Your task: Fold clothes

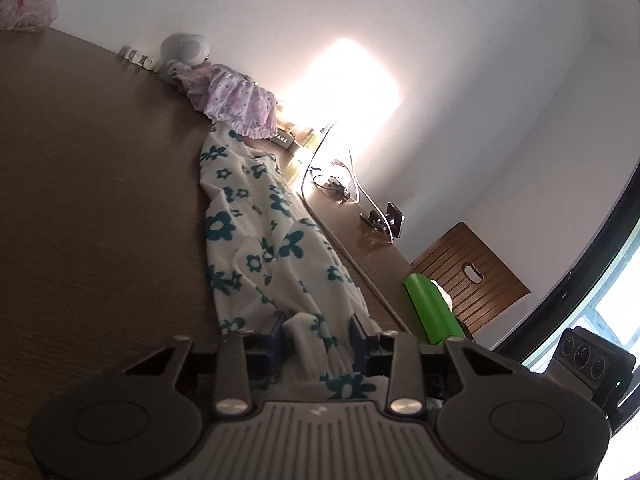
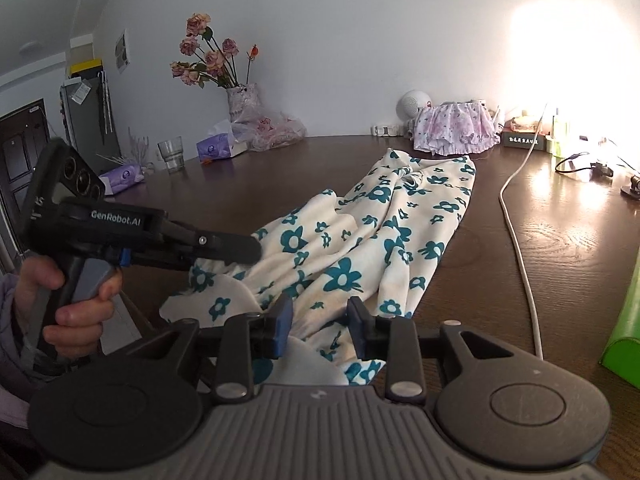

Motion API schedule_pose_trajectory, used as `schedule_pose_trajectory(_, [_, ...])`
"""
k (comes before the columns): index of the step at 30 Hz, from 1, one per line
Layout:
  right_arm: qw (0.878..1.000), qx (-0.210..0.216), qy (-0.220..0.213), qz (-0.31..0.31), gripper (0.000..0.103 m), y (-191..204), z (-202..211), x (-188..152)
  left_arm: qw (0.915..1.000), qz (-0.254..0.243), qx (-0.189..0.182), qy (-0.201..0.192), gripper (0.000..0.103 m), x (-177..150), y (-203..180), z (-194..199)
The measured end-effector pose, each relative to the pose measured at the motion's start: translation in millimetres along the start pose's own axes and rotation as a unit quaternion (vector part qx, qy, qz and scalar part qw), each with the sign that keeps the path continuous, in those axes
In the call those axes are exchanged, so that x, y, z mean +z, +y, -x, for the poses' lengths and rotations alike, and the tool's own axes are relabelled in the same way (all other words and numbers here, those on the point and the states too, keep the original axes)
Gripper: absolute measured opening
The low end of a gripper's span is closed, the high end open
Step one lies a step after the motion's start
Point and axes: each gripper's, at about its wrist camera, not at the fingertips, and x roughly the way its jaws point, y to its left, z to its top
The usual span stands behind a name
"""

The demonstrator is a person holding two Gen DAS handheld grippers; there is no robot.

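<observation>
A cream garment with teal flowers lies lengthwise and crumpled on the dark wooden table. My left gripper has a bunched fold of its near edge filling the space between its blue pads, and it is shut on that fold. In the right wrist view a hand holds the left gripper at the garment's left side, with the cloth drawn up to its tips. My right gripper stands over the near hem, jaws apart; cloth lies loose between them.
A pink floral garment is heaped at the far wall. A white cable runs along the right. A green object sits near right. Vase of flowers, glass, tissue box far left. Wooden chair.
</observation>
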Motion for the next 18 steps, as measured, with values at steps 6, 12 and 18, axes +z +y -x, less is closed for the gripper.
schedule_pose_trajectory(6, [1.0,-0.007,-0.004,0.001,0.033,1,2,-1,0.9996,0.028,0.004,-0.003,0.018,-5,9,-7])
schedule_pose_trajectory(12, [0.992,0.051,-0.071,0.094,0.048,20,27,1,0.9984,0.055,-0.012,-0.011,0.018,-8,19,-7])
schedule_pose_trajectory(18, [0.98,0.083,-0.029,0.179,0.053,37,6,-15,0.9996,0.025,-0.012,0.002,0.019,-7,16,-5])
